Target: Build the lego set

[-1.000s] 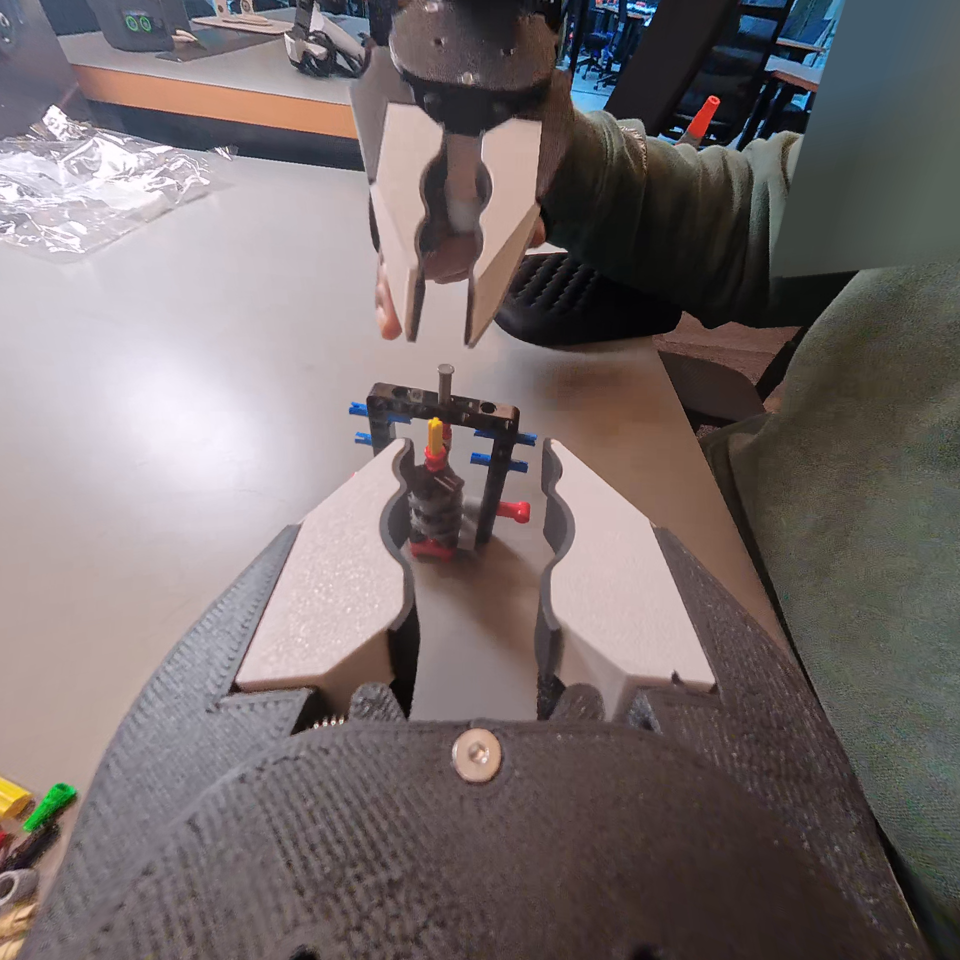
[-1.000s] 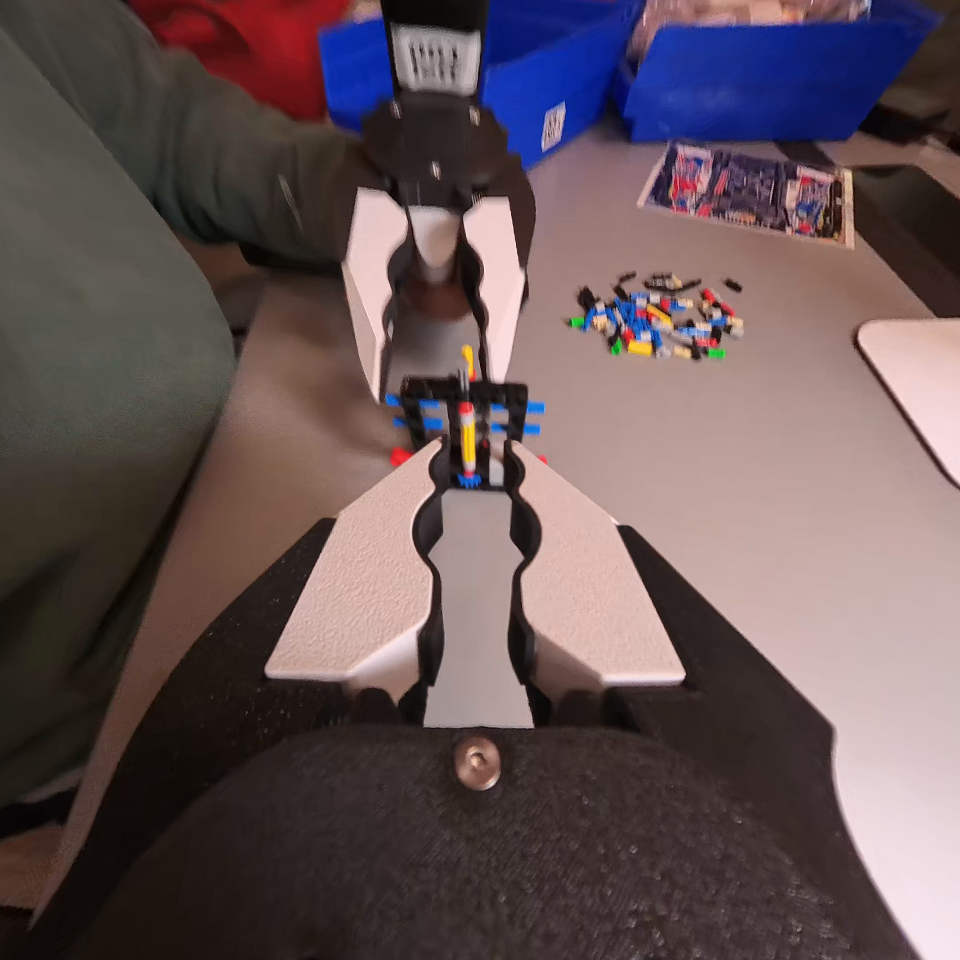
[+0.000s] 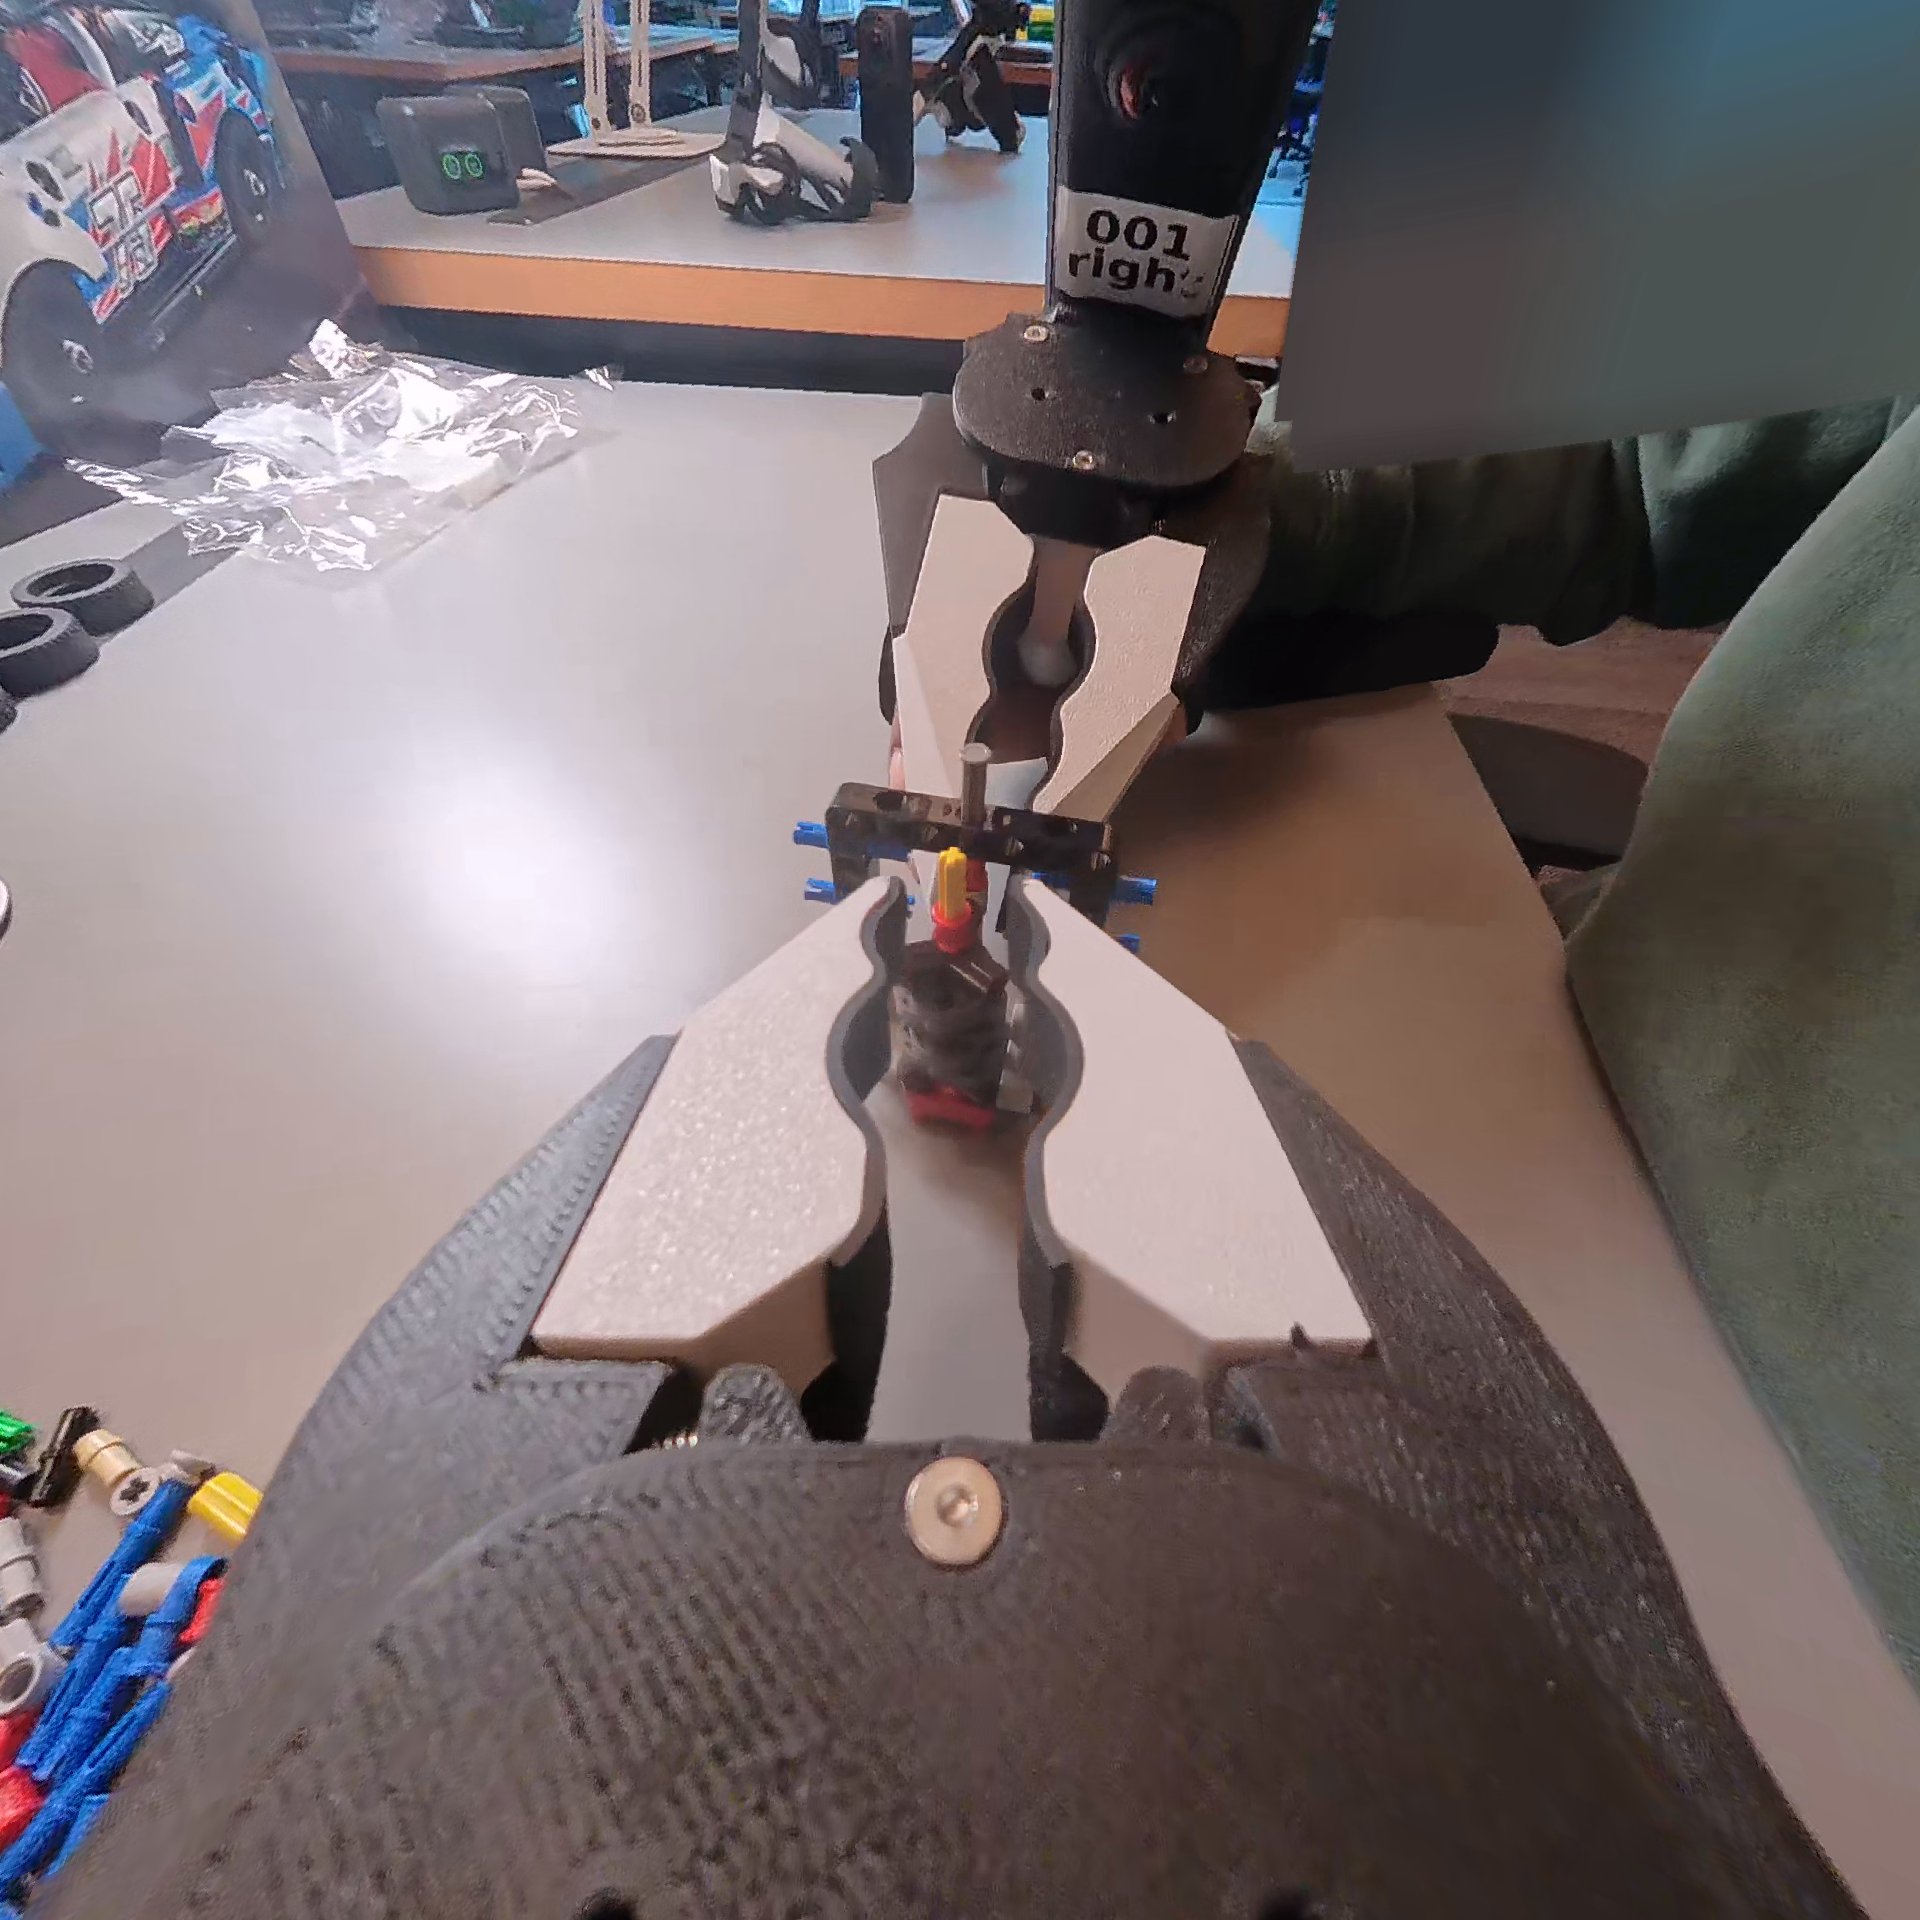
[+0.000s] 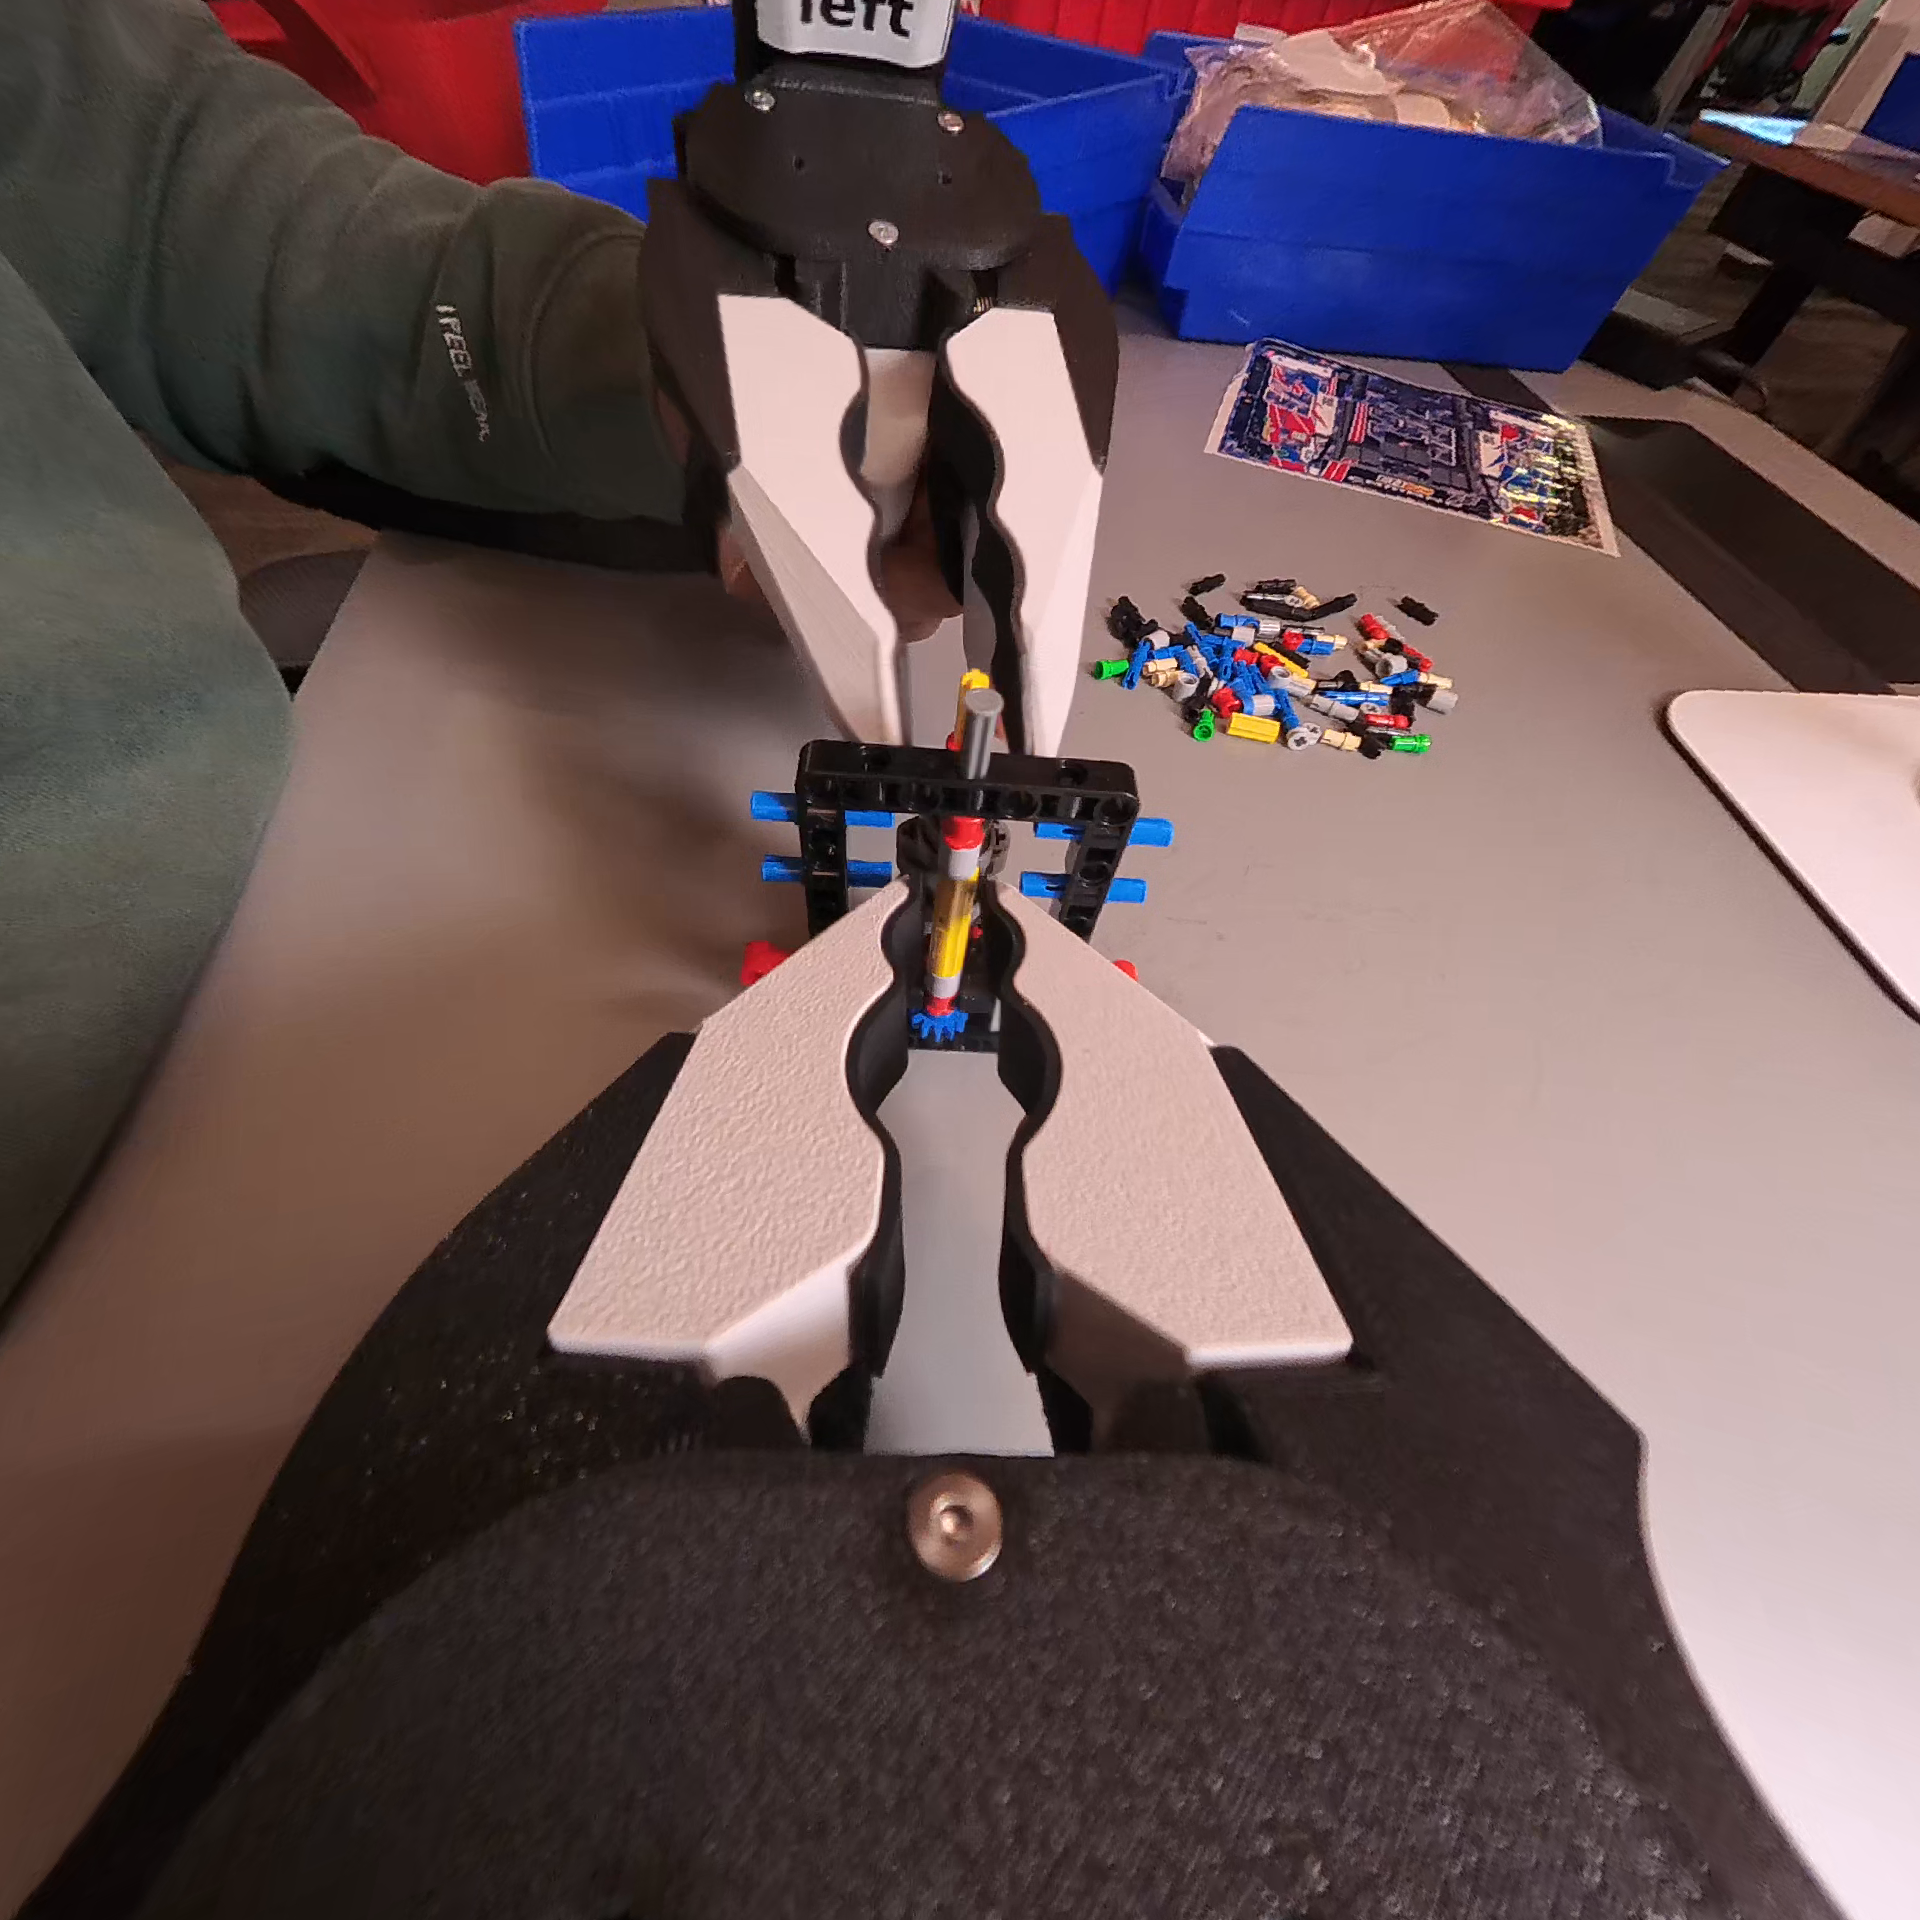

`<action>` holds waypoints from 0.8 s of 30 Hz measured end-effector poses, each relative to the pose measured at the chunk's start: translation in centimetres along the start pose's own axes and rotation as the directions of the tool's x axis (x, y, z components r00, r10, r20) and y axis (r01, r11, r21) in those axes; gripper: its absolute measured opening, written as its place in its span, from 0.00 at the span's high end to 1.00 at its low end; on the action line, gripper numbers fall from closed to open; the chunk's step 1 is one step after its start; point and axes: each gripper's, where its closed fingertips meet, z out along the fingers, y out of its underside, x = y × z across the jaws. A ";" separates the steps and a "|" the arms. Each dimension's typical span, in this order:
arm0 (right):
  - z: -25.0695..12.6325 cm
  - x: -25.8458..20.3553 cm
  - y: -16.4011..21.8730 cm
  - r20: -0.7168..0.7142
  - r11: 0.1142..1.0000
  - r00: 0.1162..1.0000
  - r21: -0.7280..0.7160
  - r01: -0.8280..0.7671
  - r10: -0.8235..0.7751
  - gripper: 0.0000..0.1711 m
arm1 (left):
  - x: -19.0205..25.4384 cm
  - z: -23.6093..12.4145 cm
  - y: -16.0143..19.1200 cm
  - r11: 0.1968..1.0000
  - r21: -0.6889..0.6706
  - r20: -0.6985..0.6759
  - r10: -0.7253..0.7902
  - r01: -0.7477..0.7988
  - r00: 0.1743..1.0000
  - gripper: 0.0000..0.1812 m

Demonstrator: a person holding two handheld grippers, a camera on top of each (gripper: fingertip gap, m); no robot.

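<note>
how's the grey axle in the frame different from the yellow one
The grey axle pokes up through the top beam of the black frame; the yellow axle sits inside the frame opening. The grey axle shows bare above the beam; the yellow axle carries a red bush on top and a blue gear at its foot. Both stand roughly upright at the middle of the frame, between the two grippers.
</note>
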 end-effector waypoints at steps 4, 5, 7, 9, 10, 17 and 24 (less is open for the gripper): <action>0.1 -0.1 0.2 0.000 1.000 1.000 -0.009 0.006 -0.006 0.96 | 0.2 0.2 -0.2 1.000 0.004 0.010 0.030 -0.030 1.000 0.97; 0.1 -0.1 0.1 0.000 1.000 1.000 -0.007 0.004 -0.004 0.97 | 0.3 0.2 -0.2 0.999 0.005 0.010 0.033 -0.034 0.999 0.97; 0.1 -0.1 0.1 0.001 1.000 1.000 -0.007 0.003 -0.003 0.97 | 0.2 0.2 -0.2 0.999 0.005 0.023 0.043 -0.043 0.999 0.97; 0.1 -0.1 0.1 -0.003 1.000 1.000 -0.008 0.002 -0.002 0.97 | 0.0 0.1 -0.3 0.998 0.004 0.053 0.070 -0.070 0.996 0.97; 0.1 -0.1 0.1 -0.003 1.000 1.000 -0.007 0.002 -0.002 0.97 | 0.0 0.1 -0.2 0.996 0.000 0.063 0.084 -0.085 0.994 0.97; 0.2 -0.3 0.1 -0.002 1.000 1.000 -0.004 -0.002 0.002 0.97 | 0.1 0.0 -0.1 0.992 -0.016 0.094 0.127 -0.127 0.987 0.97; 0.1 -0.3 0.1 -0.002 1.000 1.000 -0.004 0.001 -0.001 0.97 | 0.3 0.0 -0.4 0.994 0.005 0.068 0.108 -0.108 0.992 0.91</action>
